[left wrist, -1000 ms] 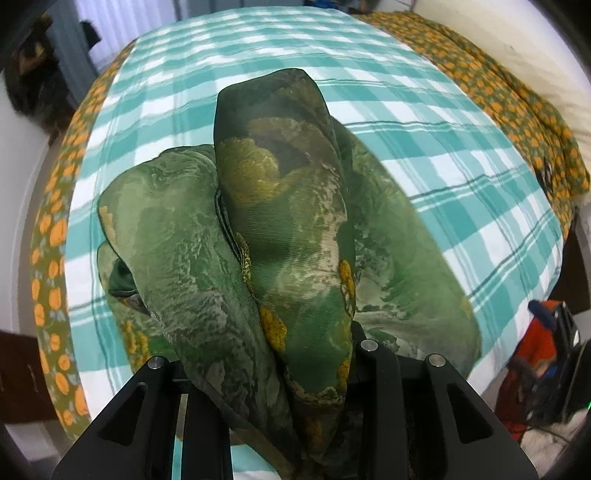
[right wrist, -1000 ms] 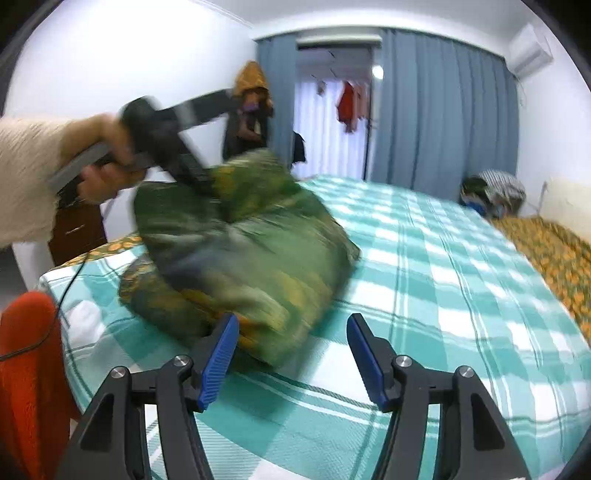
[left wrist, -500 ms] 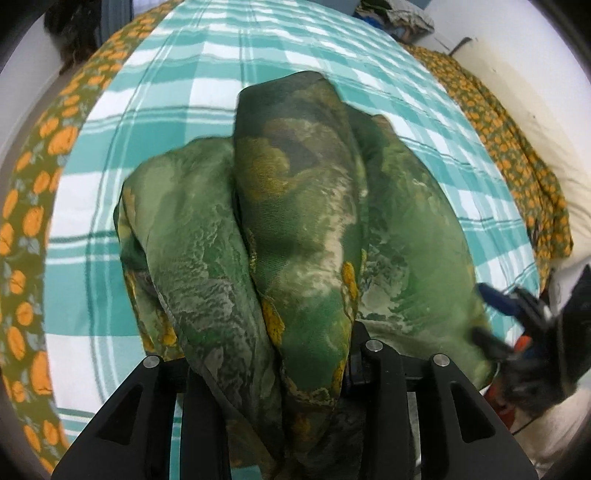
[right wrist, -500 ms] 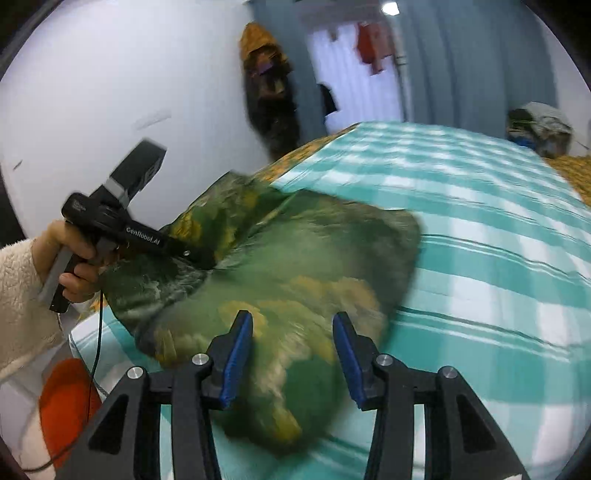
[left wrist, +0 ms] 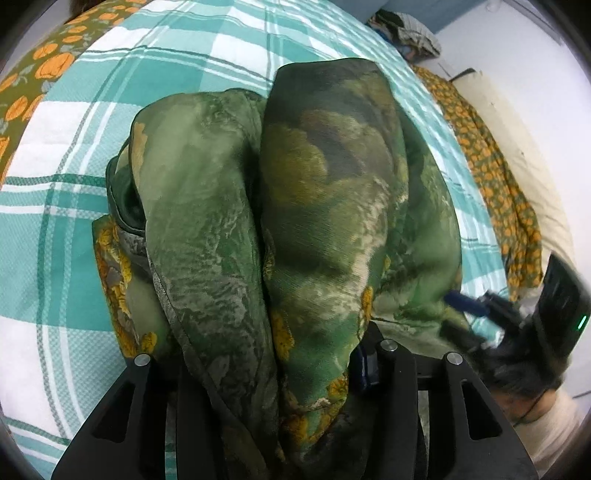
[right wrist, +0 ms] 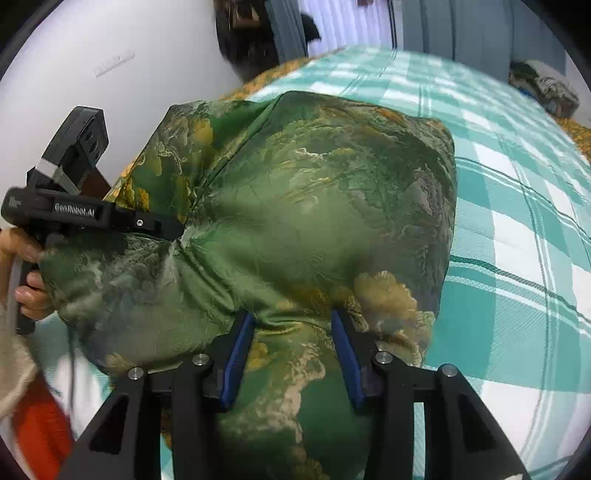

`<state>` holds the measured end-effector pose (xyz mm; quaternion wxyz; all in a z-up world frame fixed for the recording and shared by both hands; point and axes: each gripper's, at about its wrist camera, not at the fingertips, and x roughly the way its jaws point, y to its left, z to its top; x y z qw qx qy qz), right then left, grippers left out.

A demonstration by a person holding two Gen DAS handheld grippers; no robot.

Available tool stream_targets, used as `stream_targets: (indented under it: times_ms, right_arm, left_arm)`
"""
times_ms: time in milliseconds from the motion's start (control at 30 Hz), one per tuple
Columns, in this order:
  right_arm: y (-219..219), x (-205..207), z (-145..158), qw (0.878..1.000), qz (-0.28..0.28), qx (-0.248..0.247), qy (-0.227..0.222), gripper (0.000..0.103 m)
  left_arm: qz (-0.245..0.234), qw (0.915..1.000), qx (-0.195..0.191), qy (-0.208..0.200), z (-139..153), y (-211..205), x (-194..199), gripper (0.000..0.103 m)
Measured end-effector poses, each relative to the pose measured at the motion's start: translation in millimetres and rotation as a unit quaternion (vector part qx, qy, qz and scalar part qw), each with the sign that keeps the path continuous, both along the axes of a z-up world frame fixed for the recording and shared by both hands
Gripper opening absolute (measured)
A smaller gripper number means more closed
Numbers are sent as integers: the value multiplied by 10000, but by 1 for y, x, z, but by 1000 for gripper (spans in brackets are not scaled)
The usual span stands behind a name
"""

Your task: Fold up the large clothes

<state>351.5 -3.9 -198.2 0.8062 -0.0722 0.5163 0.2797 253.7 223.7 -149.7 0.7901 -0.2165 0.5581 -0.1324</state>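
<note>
My views are evenly daylit, brightest by the window (right wrist: 343,18); fisheye bends and darkens the rims, and my right gripper (left wrist: 480,314) smears with motion blur.

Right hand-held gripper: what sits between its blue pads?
A bunched fold of the green garment fills the gap of the right hand-held gripper, seen in the right wrist view.
</note>
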Motion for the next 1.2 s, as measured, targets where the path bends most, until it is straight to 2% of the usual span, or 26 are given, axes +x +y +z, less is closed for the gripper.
stream_targets:
  times_ms: [67, 167, 267, 333, 367, 400, 467, 533, 633, 800, 867, 1000, 1100, 1200]
  right_arm:
    - [0, 19, 23, 9991, -129, 341, 230, 45]
    - [8, 55, 49, 9960, -420, 747, 245, 45]
    - [36, 97, 56, 9938, -506, 969, 208, 45]
    - [58, 122, 39, 9929, -562, 972, 403, 45]
    - [69, 138, 21, 9921, -680, 864, 598, 45]
    - [78, 148, -3, 9912, -811, 636, 836, 45]
    - [93, 156, -35, 9924, -739, 154, 968, 45]
    - [104, 156, -42, 9954, -584, -135, 751, 45]
    - [106, 152, -36, 9962, -565, -210, 632, 45]
    - [83, 104, -6, 9992, -223, 6, 339, 45]
    - [62, 68, 4, 9997, -44, 119, 201, 45]
    - [28, -15, 19, 9990, 333, -58, -309, 45]
    - [2, -72, 33, 9972, 396, 123, -627, 45]
    - [-1, -82, 28, 9975, 276, 102, -641, 45]
  left_arm:
    - [30, 9999, -132, -40, -2, 3, -3, 47]
    - [50, 9997, -199, -124, -6, 3, -7, 48]
    - [94, 9996, -213, -177, -6, 3, -9, 48]
    - [137, 9995, -206, -219, -7, 0, -11, 48]
    - [162, 9994, -201, -220, -8, 1, -12, 48]
    - [191, 9994, -186, -209, -10, 3, -15, 48]
    - [244, 9995, -94, -153, -14, 1, -15, 47]
    - [243, 9996, -43, -142, -15, -1, -13, 48]
    - [214, 9996, -132, -159, -13, 6, -12, 48]
    - [212, 9995, -82, -208, -11, 1, -12, 49]
    - [217, 9995, -90, -211, -10, 0, -12, 49]
    - [197, 9996, -73, -182, -10, -4, -15, 49]
    - [183, 9997, -55, -173, -9, -7, -10, 50]
    - [194, 9997, -56, -167, -11, -8, -7, 50]
